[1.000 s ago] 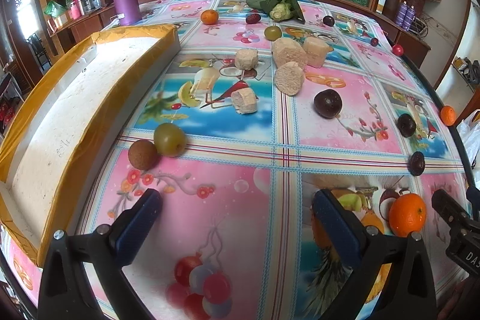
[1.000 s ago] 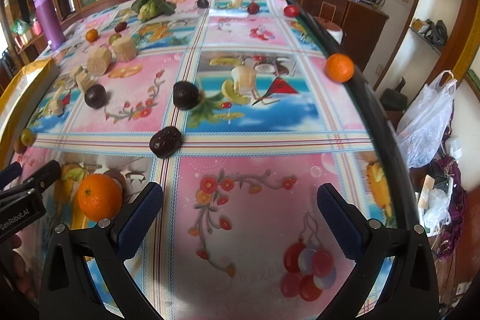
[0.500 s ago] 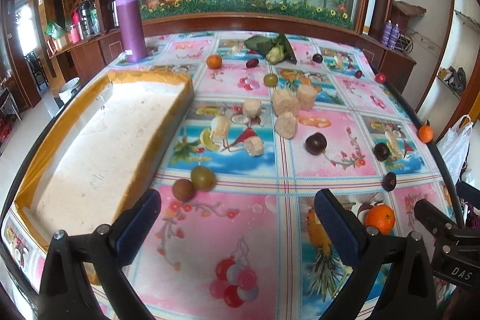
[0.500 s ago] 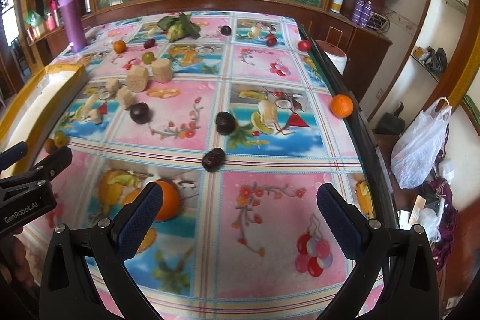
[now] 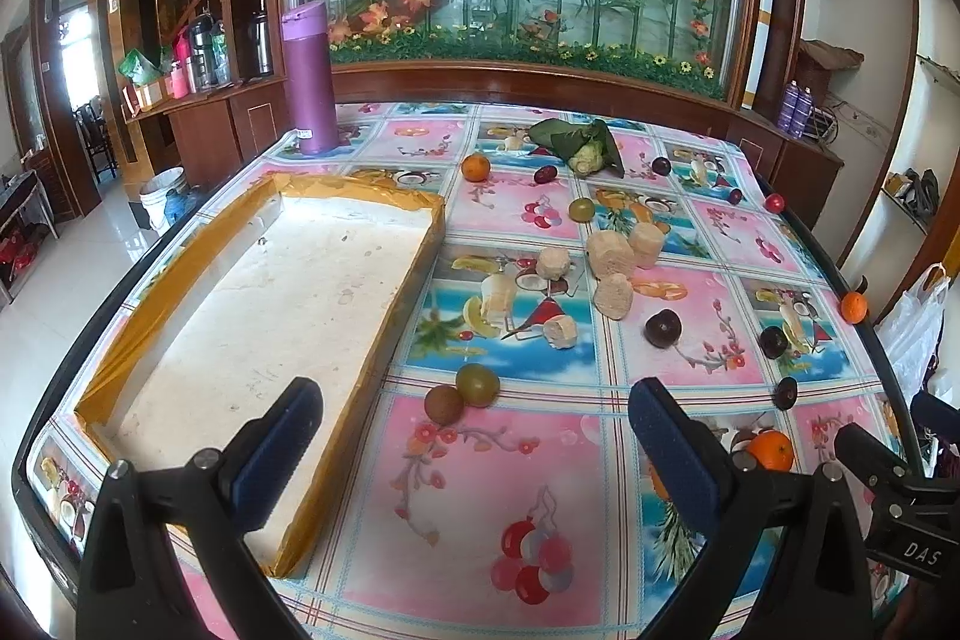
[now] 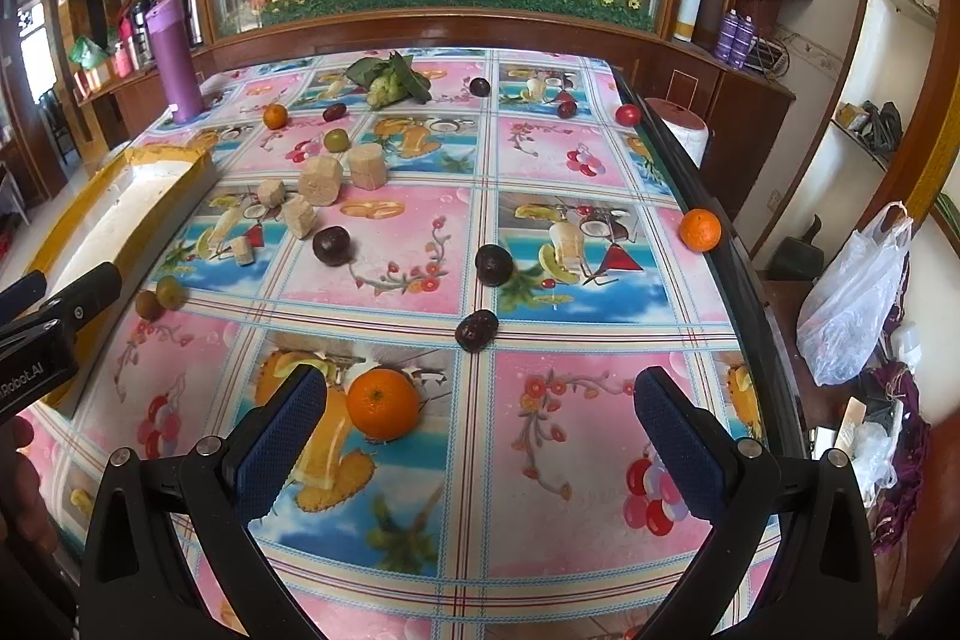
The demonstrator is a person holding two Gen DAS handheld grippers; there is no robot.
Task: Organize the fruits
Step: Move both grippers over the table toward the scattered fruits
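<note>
**Inspector:** Patterned oilcloth covers the worktop point(image 5: 540, 520), with a planted glass case behind it. From the left wrist view: a shallow tray point(image 5: 288, 292) with yellow-taped walls lies at the left, nothing in it. Fruit is scattered to its right. A green fruit point(image 5: 477, 385) and a brown fruit point(image 5: 444, 404) touch each other just beside the tray's long wall.

**Clerk:** And the left claw point(image 5: 468, 451)?

**Inspector:** Spread wide, holding nothing, raised above the worktop, one finger over the tray's near end.

**Clerk:** The right wrist view?

**Inspector:** Same worktop. The right claw point(image 6: 480, 424) is likewise wide apart and unloaded. An orange point(image 6: 383, 403) lies between its fingers, nearer the left pad point(image 6: 282, 436). A dark fruit point(image 6: 476, 330) sits just beyond it. A second orange point(image 6: 699, 230) rests at the right edge.

**Clerk:** Step in hand?

**Inspector:** In my judgement, the very start: no fruit gathered, both claws poised to choose. The next move likely calls for lowering the right claw, centring it on the near orange, then closing gently, since it may roll.
</note>
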